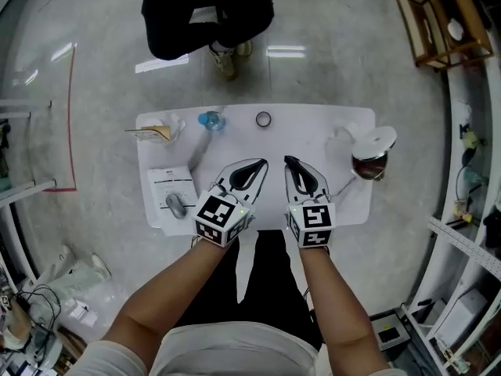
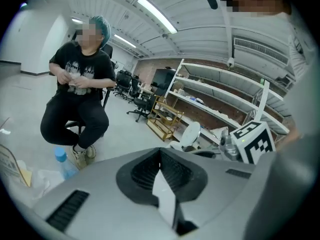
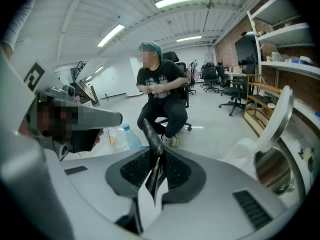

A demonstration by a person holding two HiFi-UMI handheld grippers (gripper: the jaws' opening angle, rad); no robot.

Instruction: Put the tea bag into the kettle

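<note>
Slim dark tea bag [image 3: 151, 136] pinched upright in right tool [image 3: 158, 156]; left tool [image 2: 160, 156] closed, empty.

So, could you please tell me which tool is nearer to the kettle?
Right. The right tool, clamping a dark sachet, is just left of the kettle; the left tool is farther left.

We see a white table [image 1: 235, 124] carrying 1 clear water bottle [image 1: 210, 121] with a blue cap, 1 small dark ring [image 1: 263, 119] near it on the right, a tan packet [image 1: 153, 132] at the far left corner, and a printed sheet [image 1: 172, 182] with a small grey object [image 1: 177, 204] lying on it. Beyond the table we find 1 seated person [image 1: 207, 14] in black clothes. A wooden rack [image 1: 434, 22] stands at the far right, well apart from the table.
</note>
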